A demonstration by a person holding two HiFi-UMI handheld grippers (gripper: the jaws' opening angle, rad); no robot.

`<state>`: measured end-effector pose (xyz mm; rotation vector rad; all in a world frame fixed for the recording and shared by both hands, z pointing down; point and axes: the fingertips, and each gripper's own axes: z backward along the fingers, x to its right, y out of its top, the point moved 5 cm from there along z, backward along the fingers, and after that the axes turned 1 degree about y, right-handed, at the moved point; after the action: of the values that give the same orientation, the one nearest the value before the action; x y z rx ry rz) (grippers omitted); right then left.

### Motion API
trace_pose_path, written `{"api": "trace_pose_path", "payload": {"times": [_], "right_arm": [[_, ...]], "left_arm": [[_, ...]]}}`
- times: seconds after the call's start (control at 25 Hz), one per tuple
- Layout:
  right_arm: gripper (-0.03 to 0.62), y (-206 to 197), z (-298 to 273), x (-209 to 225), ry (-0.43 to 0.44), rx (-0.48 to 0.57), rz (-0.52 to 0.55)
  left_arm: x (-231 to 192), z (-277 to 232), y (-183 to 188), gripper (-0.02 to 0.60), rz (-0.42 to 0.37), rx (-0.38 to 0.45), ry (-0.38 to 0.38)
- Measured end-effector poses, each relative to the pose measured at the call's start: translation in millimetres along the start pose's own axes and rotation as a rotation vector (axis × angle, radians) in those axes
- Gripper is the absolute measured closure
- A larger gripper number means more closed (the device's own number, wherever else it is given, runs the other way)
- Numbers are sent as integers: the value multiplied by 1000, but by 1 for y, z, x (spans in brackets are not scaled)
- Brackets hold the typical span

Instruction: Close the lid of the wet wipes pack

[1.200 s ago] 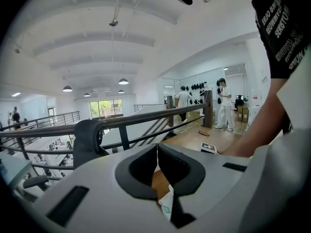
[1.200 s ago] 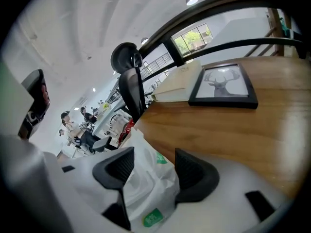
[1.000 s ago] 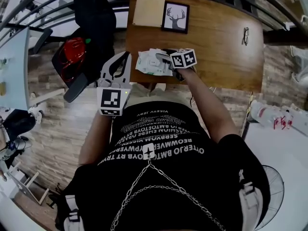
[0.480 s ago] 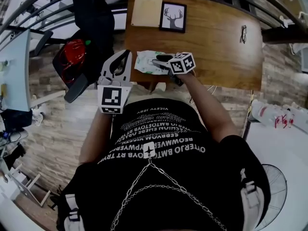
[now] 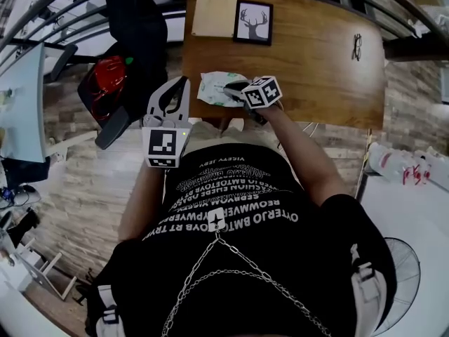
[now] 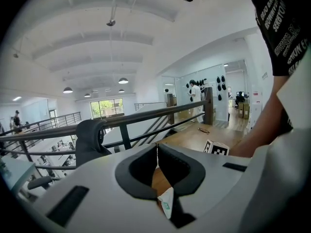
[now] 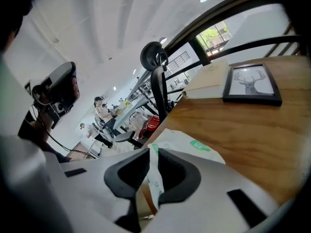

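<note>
Right claw (image 7: 151, 153): jaws have just been closing and are now narrow, pinching a thin flap (image 7: 155, 183) of the pack (image 5: 217, 88), which lies just ahead and below. Judgement: probably the lid; grasp made, pressing shut still to do.

The white, green-printed wet wipes pack (image 5: 219, 88) lies crumpled near the front edge of the wooden table (image 5: 316, 62).
</note>
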<state>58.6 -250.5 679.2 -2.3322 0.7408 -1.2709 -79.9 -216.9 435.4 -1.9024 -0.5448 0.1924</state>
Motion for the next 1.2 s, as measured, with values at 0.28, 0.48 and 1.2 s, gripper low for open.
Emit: {"api": "trace_pose_path", "payload": {"times": [0.28,0.48,1.2], "right_arm": [[534,-18,-15,-1,-82,-93,85],[553,-26,-24,-3,-175,-156,228],[579,13,42,-47,-361,208,269]], "left_arm": [[-1,1,-1,551,-1,-1,-4],[-1,5,-2,551,-3,-8,-2],[-9,24,13,551,-8,32,-67]]}}
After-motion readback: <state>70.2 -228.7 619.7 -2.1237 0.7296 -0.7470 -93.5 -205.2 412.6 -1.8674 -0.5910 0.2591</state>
